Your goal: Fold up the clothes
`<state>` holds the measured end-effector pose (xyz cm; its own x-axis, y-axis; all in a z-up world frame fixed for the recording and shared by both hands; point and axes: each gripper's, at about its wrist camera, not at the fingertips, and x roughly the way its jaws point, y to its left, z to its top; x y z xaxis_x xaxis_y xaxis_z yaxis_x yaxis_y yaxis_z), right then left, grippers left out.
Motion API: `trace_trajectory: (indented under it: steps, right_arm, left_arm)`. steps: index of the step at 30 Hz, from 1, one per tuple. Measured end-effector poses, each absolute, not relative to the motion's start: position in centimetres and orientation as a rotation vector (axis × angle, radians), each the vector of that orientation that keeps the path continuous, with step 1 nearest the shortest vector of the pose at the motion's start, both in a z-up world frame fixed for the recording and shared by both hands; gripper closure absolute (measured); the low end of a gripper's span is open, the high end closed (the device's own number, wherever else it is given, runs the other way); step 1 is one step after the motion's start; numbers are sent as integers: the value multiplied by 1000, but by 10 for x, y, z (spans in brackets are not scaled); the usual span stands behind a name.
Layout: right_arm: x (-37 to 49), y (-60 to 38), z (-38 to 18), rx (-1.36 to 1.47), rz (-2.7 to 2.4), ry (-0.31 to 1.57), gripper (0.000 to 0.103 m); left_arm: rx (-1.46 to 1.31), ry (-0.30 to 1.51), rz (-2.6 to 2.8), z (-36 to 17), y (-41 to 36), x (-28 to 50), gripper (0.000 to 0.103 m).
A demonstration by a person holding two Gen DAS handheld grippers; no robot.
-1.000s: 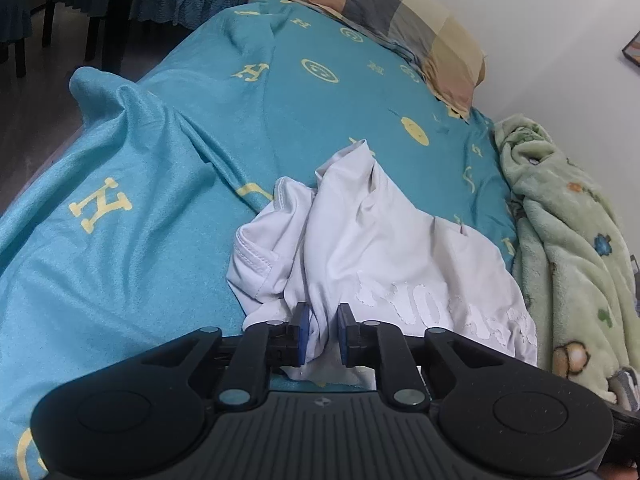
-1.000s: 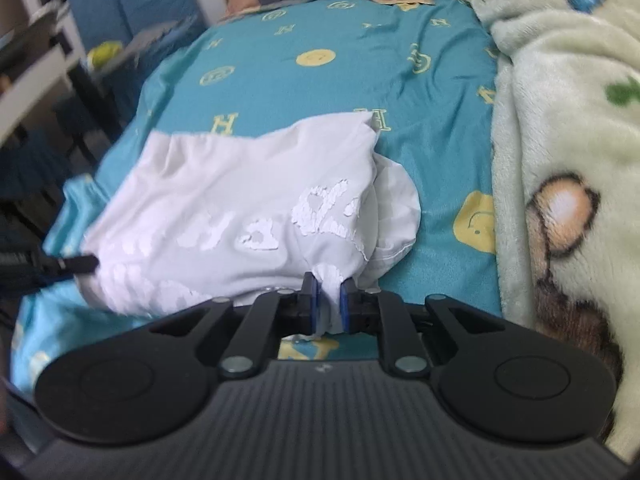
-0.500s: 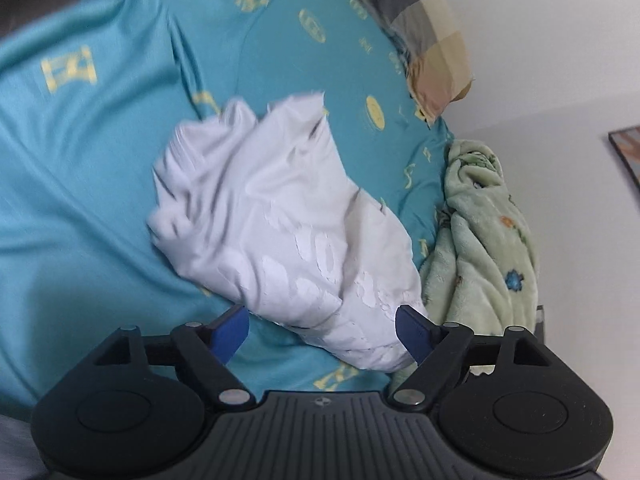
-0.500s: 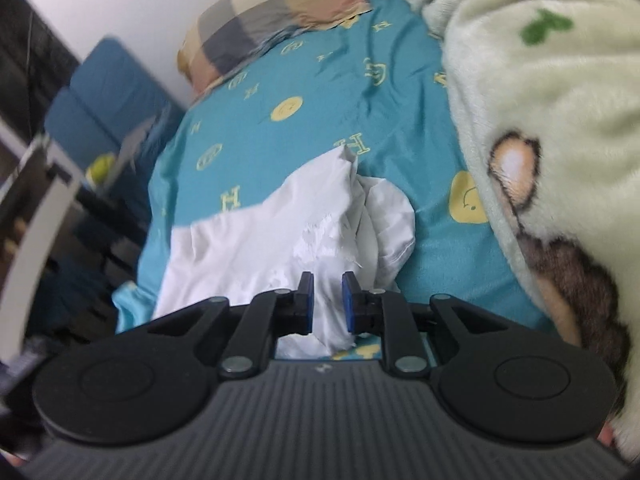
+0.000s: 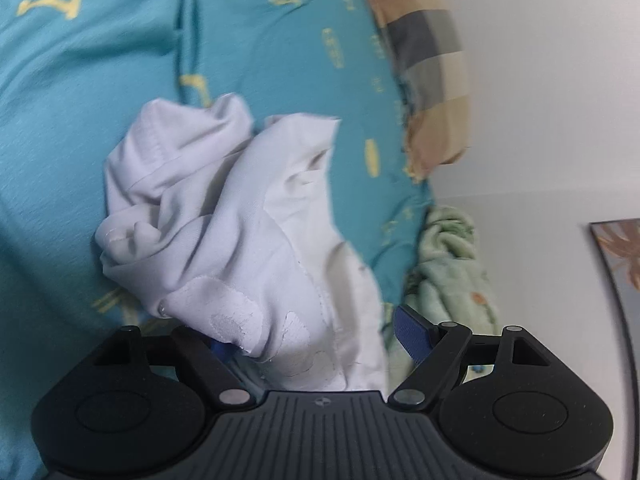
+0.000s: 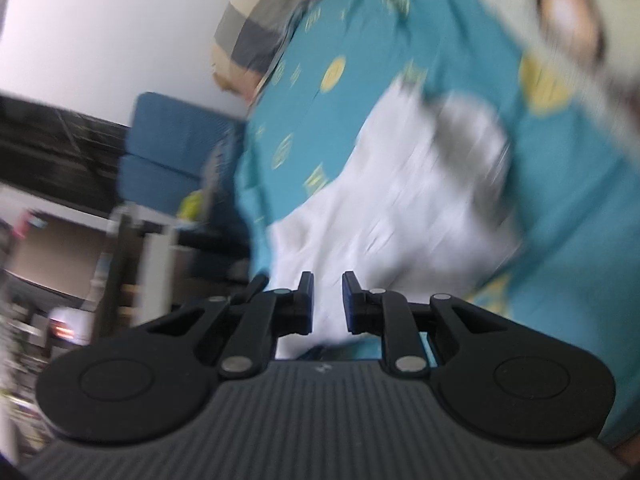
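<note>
On a bed covered with a teal sheet (image 5: 100, 120) printed with yellow letters and symbols, a white T-shirt (image 5: 240, 220) lies bunched in a loose heap, with deep creases and its cracked white print showing near the lower edge. It is not a flat, squared fold: one part rises in a rumpled lump on the left while a broader panel trails toward the camera.

From the left wrist view, the left gripper (image 5: 316, 344) has its jaws spread wide, and the near end of the shirt lies between them, not pinched. From the right wrist view, which is heavily blurred, the right gripper (image 6: 327, 304) has its jaws only slightly parted with white cloth seen in the gap; whether they grip it cannot be told.

A checked pillow (image 5: 428, 60) rests at the head of the bed, and a pale green fleece blanket (image 5: 452, 260) lies along the wall side.

Judging by the heap, the shirt is gathered rather than neatly folded, so smoothing and folding appear to remain.
</note>
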<state>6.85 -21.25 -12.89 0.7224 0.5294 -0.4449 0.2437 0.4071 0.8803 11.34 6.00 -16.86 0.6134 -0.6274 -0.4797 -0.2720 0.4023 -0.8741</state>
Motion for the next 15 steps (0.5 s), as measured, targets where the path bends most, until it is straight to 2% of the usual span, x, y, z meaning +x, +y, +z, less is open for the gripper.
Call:
trace_trajectory:
  steps: [1, 2, 3, 4, 5, 9, 15]
  right_arm:
    - [69, -208, -135, 1229, 226, 795, 77]
    - [68, -205, -141, 1294, 234, 807, 61]
    - [69, -201, -149, 1363, 233, 821, 51]
    - [68, -198, -156, 1436, 227, 837, 33]
    - [69, -196, -163, 1501, 219, 852, 23]
    - [73, -187, -186, 1709, 169, 848, 23]
    - [94, -174, -210, 1862, 68, 805, 22]
  left_arm:
    - [-1186, 923, -281, -168, 60, 114, 22]
    - [-1196, 914, -291, -167, 60, 115, 22]
    - [-1206, 905, -300, -167, 60, 116, 22]
    - [-1216, 896, -310, -166, 60, 116, 22]
    - [-1226, 887, -320, -166, 60, 117, 22]
    - [-1265, 851, -358, -163, 59, 120, 22]
    - [-1284, 875, -348, -166, 60, 121, 22]
